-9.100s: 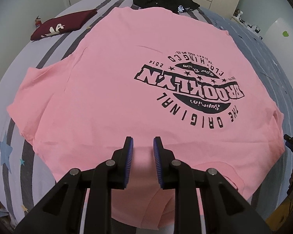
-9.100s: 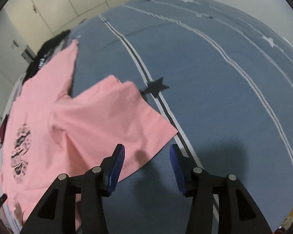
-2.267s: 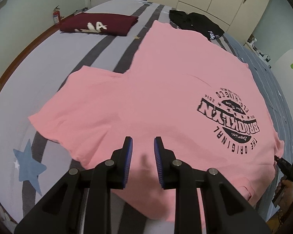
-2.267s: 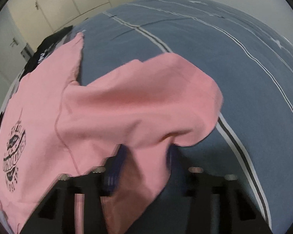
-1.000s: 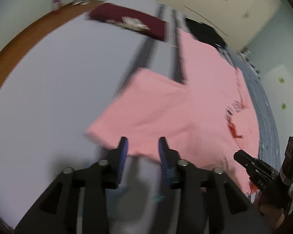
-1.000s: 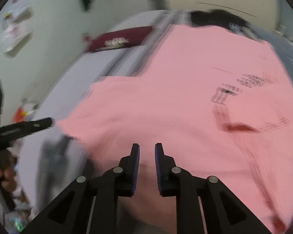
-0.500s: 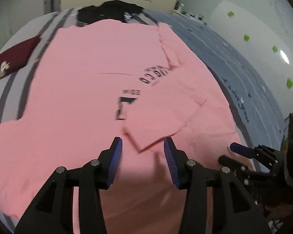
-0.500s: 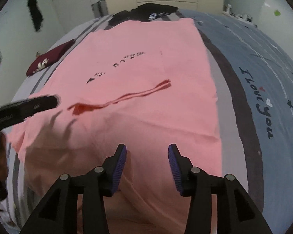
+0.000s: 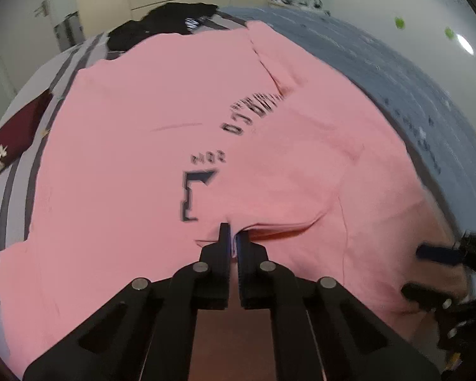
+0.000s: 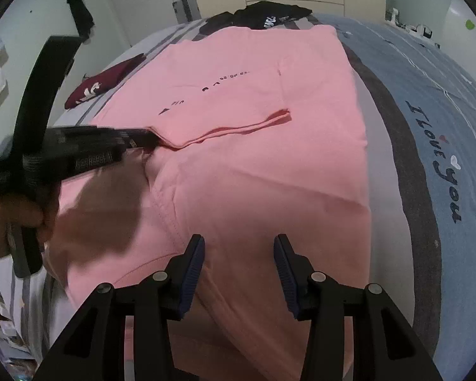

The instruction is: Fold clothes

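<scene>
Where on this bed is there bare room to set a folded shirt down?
The blue bedding right of the pink t-shirt, around the "I Love You" lettering, lies bare. The far end is crowded by black clothes; the left strip holds a maroon garment.

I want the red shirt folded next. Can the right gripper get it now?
Probably not yet: the open right gripper hovers over the pink T-shirt; the dark red folded shirt lies far across the bed.

We see soft, dim indoor light in both views, with heavy fisheye bending and dark vignetted corners. Motion blur smears the shirt print [image 9: 238, 117], and a broad shadow [image 10: 108, 203] darkens the pink cloth.
</scene>
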